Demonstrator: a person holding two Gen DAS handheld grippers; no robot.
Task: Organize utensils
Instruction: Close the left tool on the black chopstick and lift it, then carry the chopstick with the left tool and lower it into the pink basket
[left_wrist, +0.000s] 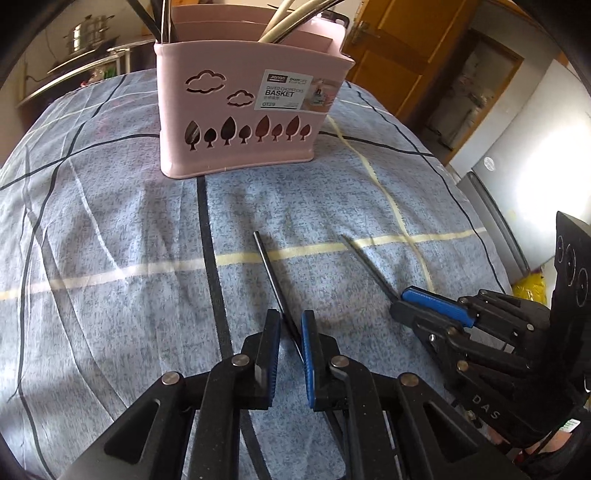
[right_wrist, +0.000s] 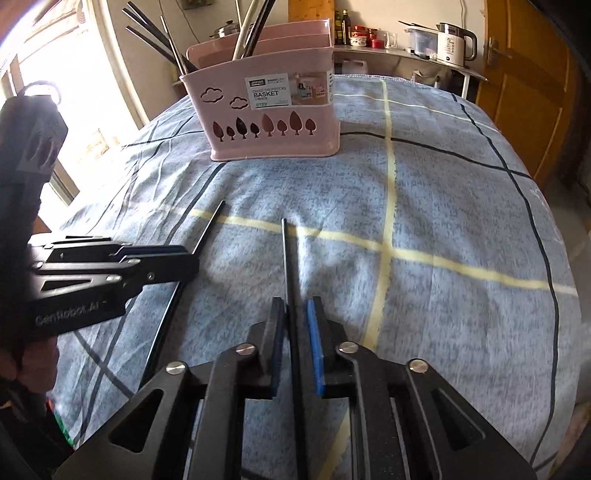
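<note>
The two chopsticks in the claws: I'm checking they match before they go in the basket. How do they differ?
The left claw grips its chopstick, whose tip looks blunt and dark; the right claw grips its chopstick, whose tip, seen from the left wrist, looks greyer and more pointed. In that view the left one stands steeper. Both are thin, dark, pointing toward the pink basket.

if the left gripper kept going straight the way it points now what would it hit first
Probably the blue checked cloth just ahead: the left gripper tilts steeply down, jaws shut on a black chopstick. The pink basket stands farther along that line, though depth is hard to judge.
</note>
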